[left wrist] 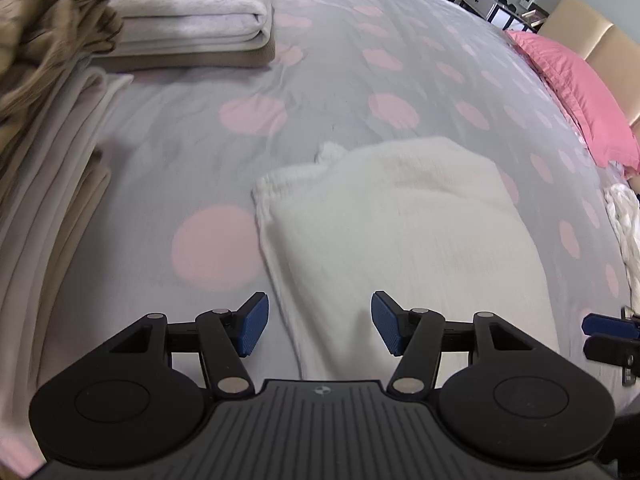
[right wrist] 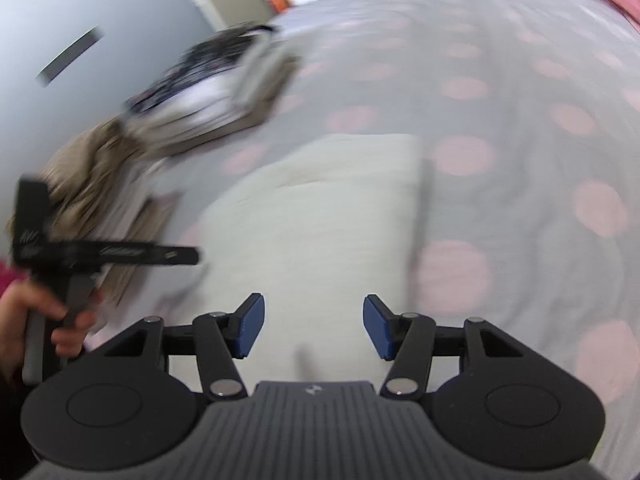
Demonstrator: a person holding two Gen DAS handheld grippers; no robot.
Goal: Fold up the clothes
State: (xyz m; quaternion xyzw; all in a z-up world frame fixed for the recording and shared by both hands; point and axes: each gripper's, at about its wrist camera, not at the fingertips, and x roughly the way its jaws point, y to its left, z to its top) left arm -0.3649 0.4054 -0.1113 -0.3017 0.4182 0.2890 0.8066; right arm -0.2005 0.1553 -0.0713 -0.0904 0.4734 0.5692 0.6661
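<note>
Lying folded at the centre of the frame on the grey bed [left wrist: 328, 80] with pink dots is a white fluffy garment [left wrist: 400, 216]. The left hand-held gripper [left wrist: 318, 326] hovers over its near edge, blue pads spread apart and empty; the right hand-held gripper [right wrist: 314, 328] likewise gapes. No readable writing (only a small round emblem). Folded blankets [left wrist: 192, 20] sit upper left.

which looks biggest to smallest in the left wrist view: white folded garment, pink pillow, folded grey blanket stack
1. white folded garment, though it lies nearest the camera
2. folded grey blanket stack
3. pink pillow, close to the stack, so unsure
</note>
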